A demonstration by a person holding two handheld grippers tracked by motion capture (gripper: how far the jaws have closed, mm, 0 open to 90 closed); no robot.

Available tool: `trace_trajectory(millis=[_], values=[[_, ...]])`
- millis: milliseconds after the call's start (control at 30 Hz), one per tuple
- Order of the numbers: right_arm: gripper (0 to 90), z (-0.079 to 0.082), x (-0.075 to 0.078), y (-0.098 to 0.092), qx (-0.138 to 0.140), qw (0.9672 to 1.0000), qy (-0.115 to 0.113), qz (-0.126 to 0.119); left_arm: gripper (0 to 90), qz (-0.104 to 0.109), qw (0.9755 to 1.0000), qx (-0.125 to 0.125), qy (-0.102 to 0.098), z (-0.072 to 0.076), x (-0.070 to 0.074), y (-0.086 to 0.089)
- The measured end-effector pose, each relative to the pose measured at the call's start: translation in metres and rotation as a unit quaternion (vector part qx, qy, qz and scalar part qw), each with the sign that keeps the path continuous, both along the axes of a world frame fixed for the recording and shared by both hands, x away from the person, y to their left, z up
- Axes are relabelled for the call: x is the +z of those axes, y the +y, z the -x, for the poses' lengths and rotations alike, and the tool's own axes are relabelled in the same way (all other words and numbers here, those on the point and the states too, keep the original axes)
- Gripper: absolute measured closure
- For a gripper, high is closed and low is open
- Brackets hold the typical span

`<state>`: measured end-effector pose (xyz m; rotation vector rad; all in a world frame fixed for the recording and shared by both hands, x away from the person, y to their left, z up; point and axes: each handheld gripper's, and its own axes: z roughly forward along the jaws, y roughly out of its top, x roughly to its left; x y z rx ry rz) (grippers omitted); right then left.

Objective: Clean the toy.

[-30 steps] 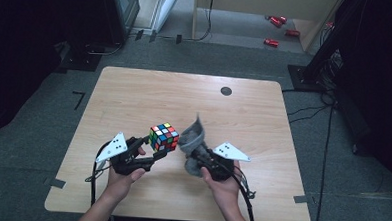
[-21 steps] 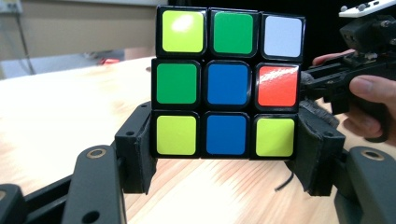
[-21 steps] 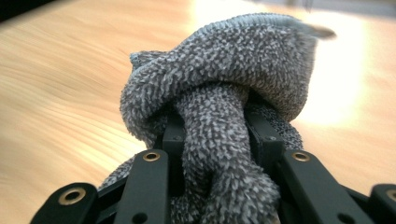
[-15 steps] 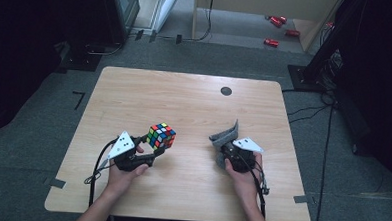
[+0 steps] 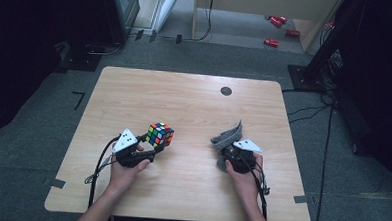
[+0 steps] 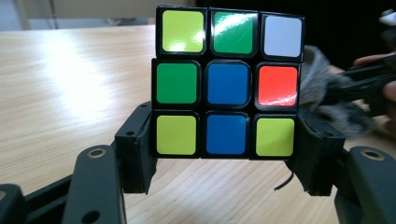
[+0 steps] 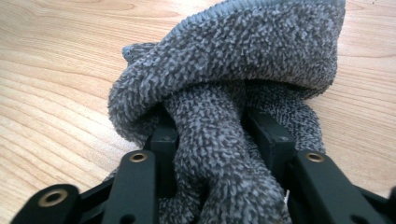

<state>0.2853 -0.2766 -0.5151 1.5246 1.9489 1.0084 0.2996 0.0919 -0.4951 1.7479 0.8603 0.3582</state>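
Rubik's cube (image 5: 160,134) sits clamped by its bottom row in my left tongs (image 6: 224,158), held just above the table (image 5: 184,97) near its front edge; the grey cloth (image 5: 228,137) lies bunched to the cube's right, well apart from it; my right tongs (image 7: 212,135) have just been opening, the cloth between them, still touching both pads.

Left gripper (image 5: 150,144) jaws clamped, right gripper (image 5: 226,144) jaws just opening
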Motion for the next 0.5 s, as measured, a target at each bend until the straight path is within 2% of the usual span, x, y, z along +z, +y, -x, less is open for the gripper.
trace_trajectory(millis=[100,200,267,367,500], values=[[54.7,0.0,-0.001,0.001,0.004,1.0,-0.004,0.003,34.7,-0.006,0.9998,0.007,0.019,-0.004,-0.004,0.0],[53.4,0.0,-0.001,0.002,0.002,1.0,-0.003,0.0,34.7,-0.026,0.9989,0.017,0.035,-0.009,-0.011,-0.002],[52.5,0.0,-0.002,0.002,0.003,1.0,-0.005,0.007,34.7,-0.036,0.9981,0.023,0.044,-0.012,-0.014,-0.003],[50.2,0.0,-0.002,0.002,0.002,1.0,-0.005,0.005,34.7,-0.053,0.9973,0.028,0.042,-0.013,-0.014,-0.005],[45.7,0.001,-0.003,0.004,0.015,0.9999,-0.006,0.004,34.7,-0.059,0.9963,0.032,0.053,-0.014,-0.015,-0.007]])
